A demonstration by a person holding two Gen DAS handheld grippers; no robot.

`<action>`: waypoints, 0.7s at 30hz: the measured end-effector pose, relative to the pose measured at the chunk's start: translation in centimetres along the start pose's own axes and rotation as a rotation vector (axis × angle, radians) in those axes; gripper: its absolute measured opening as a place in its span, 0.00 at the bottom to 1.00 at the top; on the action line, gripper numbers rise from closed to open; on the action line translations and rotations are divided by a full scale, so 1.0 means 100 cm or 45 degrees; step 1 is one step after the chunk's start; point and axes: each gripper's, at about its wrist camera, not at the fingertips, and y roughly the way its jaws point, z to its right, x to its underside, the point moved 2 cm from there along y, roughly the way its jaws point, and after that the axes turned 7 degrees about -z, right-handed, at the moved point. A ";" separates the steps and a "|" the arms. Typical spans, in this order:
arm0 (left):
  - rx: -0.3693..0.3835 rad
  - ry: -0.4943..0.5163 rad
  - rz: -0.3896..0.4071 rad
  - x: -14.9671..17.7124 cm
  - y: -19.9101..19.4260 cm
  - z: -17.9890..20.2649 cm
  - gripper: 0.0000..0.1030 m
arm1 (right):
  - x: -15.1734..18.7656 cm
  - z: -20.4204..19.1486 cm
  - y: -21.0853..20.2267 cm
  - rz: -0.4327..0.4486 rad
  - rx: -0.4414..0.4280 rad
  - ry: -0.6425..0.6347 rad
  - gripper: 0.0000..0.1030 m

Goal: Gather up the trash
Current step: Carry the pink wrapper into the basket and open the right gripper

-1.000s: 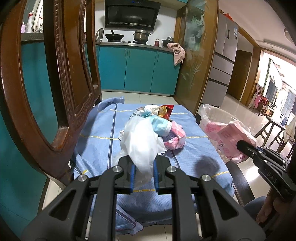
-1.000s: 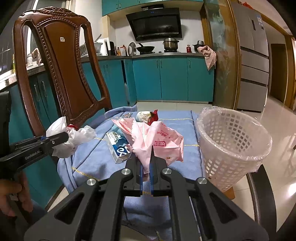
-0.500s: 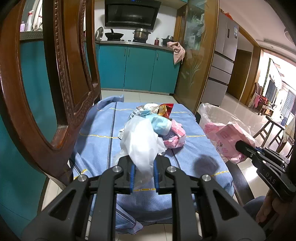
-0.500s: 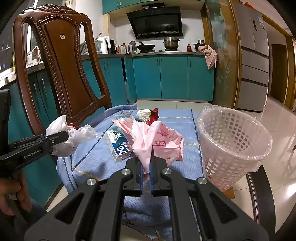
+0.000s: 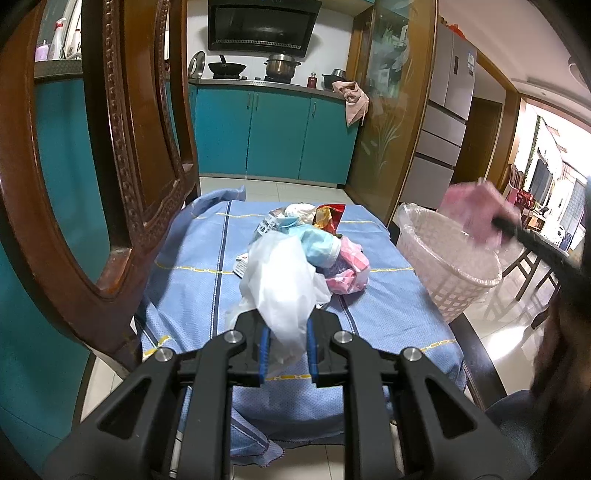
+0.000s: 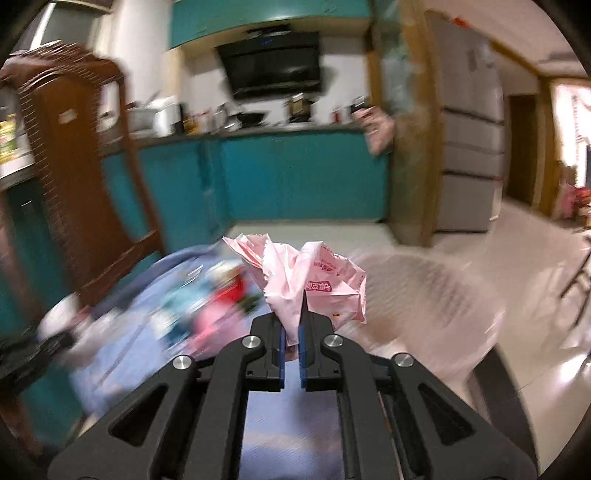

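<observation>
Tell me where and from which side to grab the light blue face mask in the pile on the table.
Grip the light blue face mask by its bulging upper fold, coming from above. The white plastic bag in the left gripper overlaps its near side and a pink wrapper crowds its right, so only the top looks free.

A carved wooden chair back [image 5: 122,155] filled nine to eleven o'clock. At twelve o'clock, teal cabinets [image 5: 273,136] ran under a counter holding a wok [image 5: 226,67] and a steel pot [image 5: 280,63], below a black range hood [image 5: 263,26]. A silver refrigerator [image 5: 445,122] stood at two o'clock. Pale glossy floor tiles [image 5: 280,184] reflected light, and a bright adjoining room [image 5: 554,173] glowed at three o'clock.
</observation>
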 end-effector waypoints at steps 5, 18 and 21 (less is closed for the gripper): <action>-0.003 -0.010 -0.005 0.000 0.002 -0.002 0.16 | -0.023 0.064 0.068 -0.108 0.145 0.114 0.07; -0.016 0.003 -0.042 0.002 0.008 0.000 0.16 | 0.011 0.033 0.013 -0.129 0.125 0.203 0.90; -0.016 0.026 -0.060 0.002 0.011 0.004 0.16 | 0.026 0.026 0.005 -0.127 0.090 0.224 0.90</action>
